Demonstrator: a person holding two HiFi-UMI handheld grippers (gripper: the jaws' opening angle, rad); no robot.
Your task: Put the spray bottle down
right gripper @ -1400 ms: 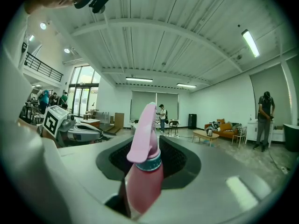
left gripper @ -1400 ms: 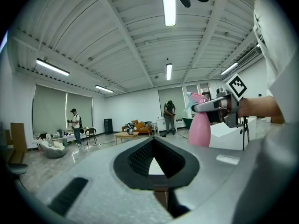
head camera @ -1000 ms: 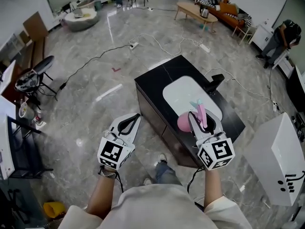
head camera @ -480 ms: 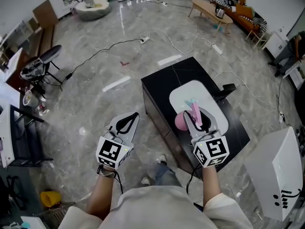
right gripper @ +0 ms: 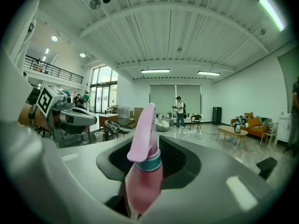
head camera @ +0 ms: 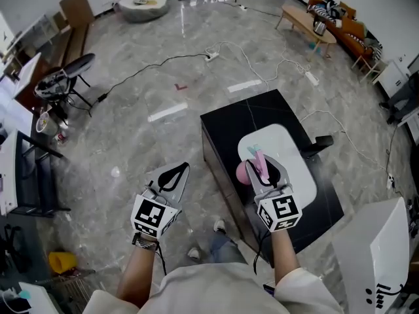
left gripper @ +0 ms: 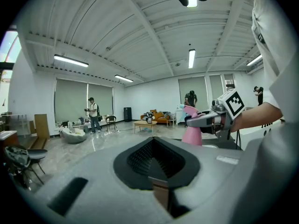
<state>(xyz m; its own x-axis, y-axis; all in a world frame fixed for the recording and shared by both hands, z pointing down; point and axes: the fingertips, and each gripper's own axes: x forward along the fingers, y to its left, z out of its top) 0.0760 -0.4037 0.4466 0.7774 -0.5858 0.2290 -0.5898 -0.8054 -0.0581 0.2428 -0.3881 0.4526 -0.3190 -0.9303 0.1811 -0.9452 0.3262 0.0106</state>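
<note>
A pink spray bottle [head camera: 243, 171] with a teal collar is held upright in my right gripper [head camera: 262, 164], whose jaws are shut on its body. In the head view it hangs over the near left edge of a white oval mat [head camera: 291, 150] on a black table [head camera: 229, 126]. The right gripper view shows the bottle [right gripper: 142, 171] filling the space between the jaws of the right gripper [right gripper: 149, 158]. My left gripper [head camera: 182, 169] is left of the table over the floor, shut and holding nothing. From the left gripper view [left gripper: 154, 149], the bottle [left gripper: 191, 133] appears ahead to the right.
A black object [head camera: 319, 142] lies at the table's right edge. Cables [head camera: 216, 51] run across the marble floor. A white box [head camera: 373, 260] stands at the lower right, a black stool [head camera: 62, 84] and desks at the left. People stand far off.
Both grippers have dropped lower and shifted a little. The right one still grips the bottle, now over the mat's near left edge. The left stays shut.
</note>
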